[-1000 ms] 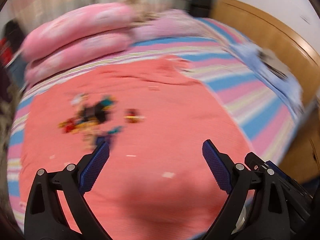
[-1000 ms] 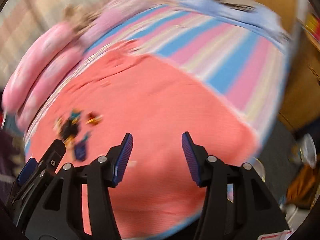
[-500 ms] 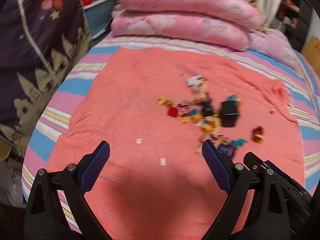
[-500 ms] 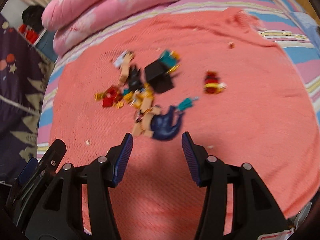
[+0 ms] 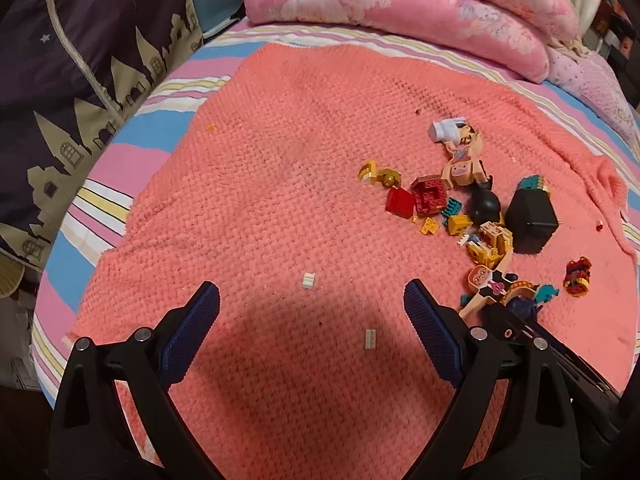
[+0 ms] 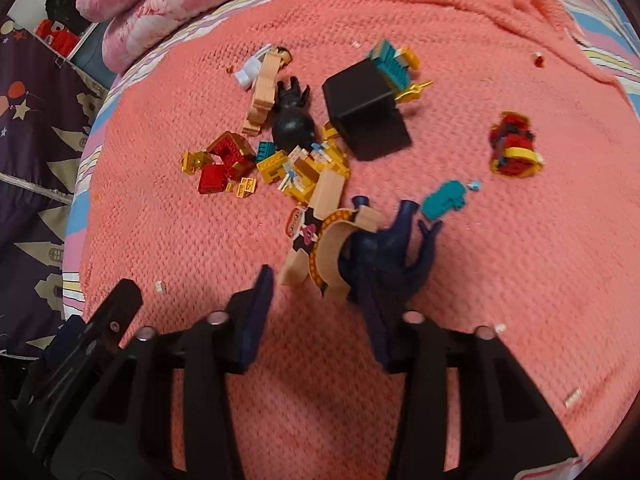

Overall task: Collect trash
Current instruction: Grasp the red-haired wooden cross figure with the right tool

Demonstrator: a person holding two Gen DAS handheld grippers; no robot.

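Two grippers we hold agape: our right gripper just short of the dark blue toy, our left gripper near a white scrap.

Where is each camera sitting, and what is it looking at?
Left wrist: sits on the left gripper, looking across the blanket toward the pillows; its open fingers show.
Right wrist: sits on the right gripper, looking down at the toys; its open fingers show.
Shared: the toys, black box and blanket.
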